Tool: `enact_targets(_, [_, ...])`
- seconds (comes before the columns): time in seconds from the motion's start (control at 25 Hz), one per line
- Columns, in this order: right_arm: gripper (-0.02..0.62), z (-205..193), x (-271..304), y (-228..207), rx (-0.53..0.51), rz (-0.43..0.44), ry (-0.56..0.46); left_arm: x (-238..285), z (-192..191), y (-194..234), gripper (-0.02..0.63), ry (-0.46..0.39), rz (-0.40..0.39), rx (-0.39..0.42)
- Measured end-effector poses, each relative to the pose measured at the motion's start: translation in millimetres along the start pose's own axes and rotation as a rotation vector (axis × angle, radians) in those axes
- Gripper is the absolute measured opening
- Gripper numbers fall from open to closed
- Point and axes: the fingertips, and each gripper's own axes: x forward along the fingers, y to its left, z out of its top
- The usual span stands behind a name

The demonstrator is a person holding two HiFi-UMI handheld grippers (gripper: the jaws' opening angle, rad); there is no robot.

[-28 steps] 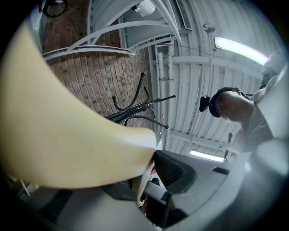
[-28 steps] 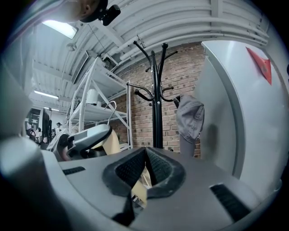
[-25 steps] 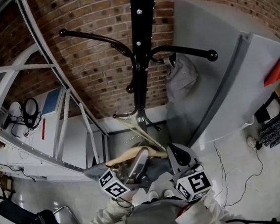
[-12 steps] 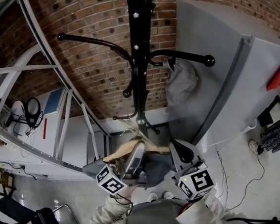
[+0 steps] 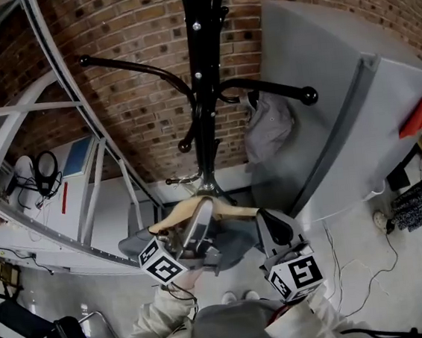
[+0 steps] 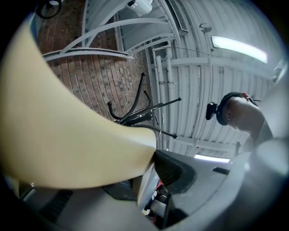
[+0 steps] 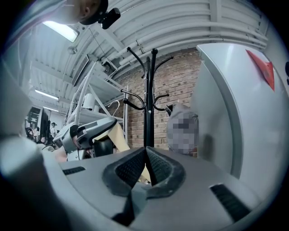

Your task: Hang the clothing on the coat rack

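Observation:
A black coat rack [image 5: 201,90] stands before the brick wall, its curved arms spreading left and right. My left gripper [image 5: 201,216] is shut on a pale wooden hanger [image 5: 172,215] just below the rack's pole; a grey garment [image 5: 233,246] hangs from it. In the left gripper view the hanger [image 6: 67,135] fills the left side, pressed against the jaw pad [image 6: 169,170], with the coat rack [image 6: 135,117] beyond. My right gripper [image 5: 271,229] sits beside it, shut and empty. In the right gripper view the right gripper [image 7: 146,168] points at the coat rack [image 7: 149,103].
A grey cap [image 5: 270,124] hangs on the rack's right arm. A tall grey cabinet [image 5: 340,113] stands close on the right. A white metal frame [image 5: 80,141] and a white box with headphones [image 5: 44,168] lie to the left. Cables [image 5: 356,269] trail on the floor.
My left gripper has lifted the hanger and garment up and slightly left, closer to the rack's pole. The right gripper has stayed about where it was.

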Motion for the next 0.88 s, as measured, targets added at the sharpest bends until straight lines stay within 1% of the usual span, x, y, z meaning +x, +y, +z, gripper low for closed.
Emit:
enact_targets(0.4, [0.025,3.1,8.2,-4.0,-0.007,0.002,-0.009,23.6,25.8,6.3,0.112,-0.018,-0.027,0.037])
enact_targets(0.6, [0.025,7.5,13.0,-11.8,-0.015,-0.005,-0.022,36.4,31.1,9.1,0.112,-0.023,-0.046,0.050])
enact_targets(0.88, [0.025,9.5,21.8,-21.7,-0.024,-0.011,-0.031,47.2,30.5,23.7,0.112,-0.023,-0.050,0.039])
